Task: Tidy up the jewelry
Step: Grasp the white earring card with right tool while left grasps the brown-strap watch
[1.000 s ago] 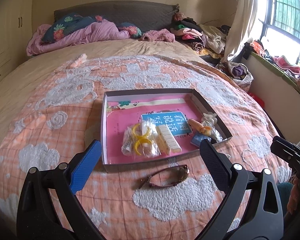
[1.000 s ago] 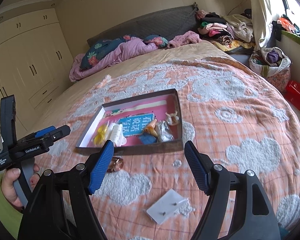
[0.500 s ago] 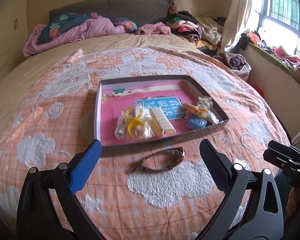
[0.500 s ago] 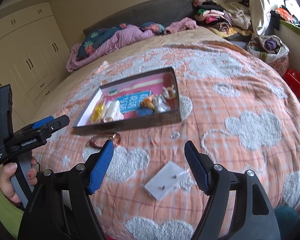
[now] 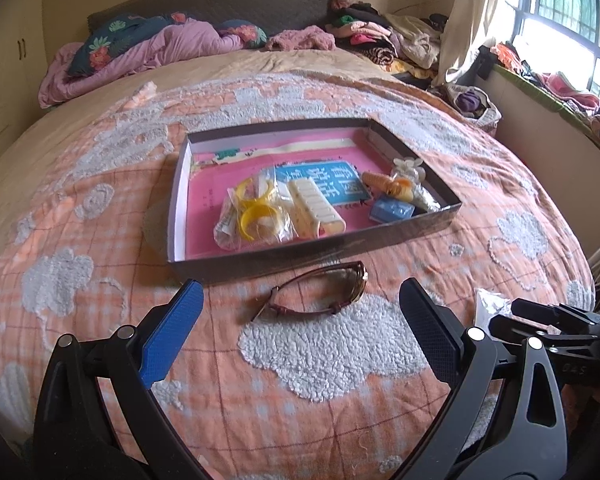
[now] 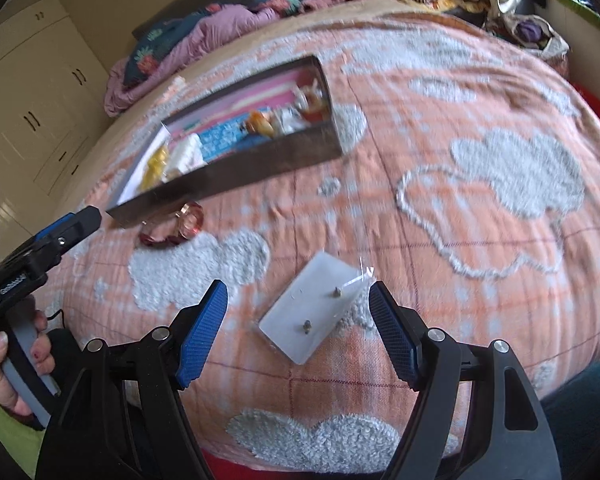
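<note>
A shallow dark box (image 5: 412,232) with a pink lining lies on the bed; it holds yellow bangles in a bag (image 5: 256,216), a cream case (image 5: 316,208), a blue box (image 5: 392,210) and hair clips. A brown wristwatch (image 5: 320,292) lies on the blanket just in front of the box, ahead of my open, empty left gripper (image 5: 300,328). A white card with two earrings (image 6: 316,316) in a clear sleeve lies between the fingers of my open, empty right gripper (image 6: 298,328). The watch (image 6: 180,224) and box (image 6: 236,168) show to its upper left.
The bed is covered by an orange blanket (image 5: 340,360) with white fluffy clouds. Pillows and a purple quilt (image 5: 148,48) lie at the headboard, heaped clothes (image 5: 380,40) at the far right. A window and ledge are on the right; wardrobes (image 6: 40,100) on the left.
Both grippers have moved down and forward toward the blanket. The left has closed in on the watch; the right now has the earring card between its open fingers.
</note>
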### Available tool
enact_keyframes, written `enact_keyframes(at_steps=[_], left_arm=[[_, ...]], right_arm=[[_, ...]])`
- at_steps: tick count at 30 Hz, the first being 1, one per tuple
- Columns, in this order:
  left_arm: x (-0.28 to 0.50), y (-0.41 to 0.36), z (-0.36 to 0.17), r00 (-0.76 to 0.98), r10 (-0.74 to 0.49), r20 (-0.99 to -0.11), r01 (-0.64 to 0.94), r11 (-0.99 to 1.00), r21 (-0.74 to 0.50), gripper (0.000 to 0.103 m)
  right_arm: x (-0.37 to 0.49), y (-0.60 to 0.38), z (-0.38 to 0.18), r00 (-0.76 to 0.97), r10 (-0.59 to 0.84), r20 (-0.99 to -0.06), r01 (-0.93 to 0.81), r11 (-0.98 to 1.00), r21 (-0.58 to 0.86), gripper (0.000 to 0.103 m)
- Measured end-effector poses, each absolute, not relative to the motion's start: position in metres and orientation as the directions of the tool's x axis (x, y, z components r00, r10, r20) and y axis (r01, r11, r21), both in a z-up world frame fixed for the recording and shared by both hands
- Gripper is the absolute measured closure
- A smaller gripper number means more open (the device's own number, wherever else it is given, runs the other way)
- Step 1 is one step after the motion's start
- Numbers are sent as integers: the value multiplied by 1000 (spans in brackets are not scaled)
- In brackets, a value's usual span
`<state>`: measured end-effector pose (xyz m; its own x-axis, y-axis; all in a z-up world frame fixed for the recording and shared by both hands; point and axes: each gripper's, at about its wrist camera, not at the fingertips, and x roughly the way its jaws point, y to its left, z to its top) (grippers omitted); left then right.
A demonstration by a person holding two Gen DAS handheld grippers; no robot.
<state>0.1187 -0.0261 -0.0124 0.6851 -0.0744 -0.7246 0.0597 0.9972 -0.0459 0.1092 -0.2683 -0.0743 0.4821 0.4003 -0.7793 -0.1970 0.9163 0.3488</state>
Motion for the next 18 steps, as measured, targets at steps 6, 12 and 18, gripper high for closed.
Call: enact_keyframes(at_steps=[6, 12, 18], left_arm=[[131, -30, -37, 635, -98, -766, 77, 995, -63, 11], [148, -32, -62, 581, -120, -805, 67, 993, -99, 11], [163, -40, -77, 569, -91, -817, 61, 996, -68, 11]], right_arm=[[116, -260, -86, 480, 373, -794, -200, 928, 315, 42], [115, -245, -91, 499, 352, -792, -278, 931, 238, 62], [112, -236, -86, 502, 404, -765, -347, 904, 250, 82]])
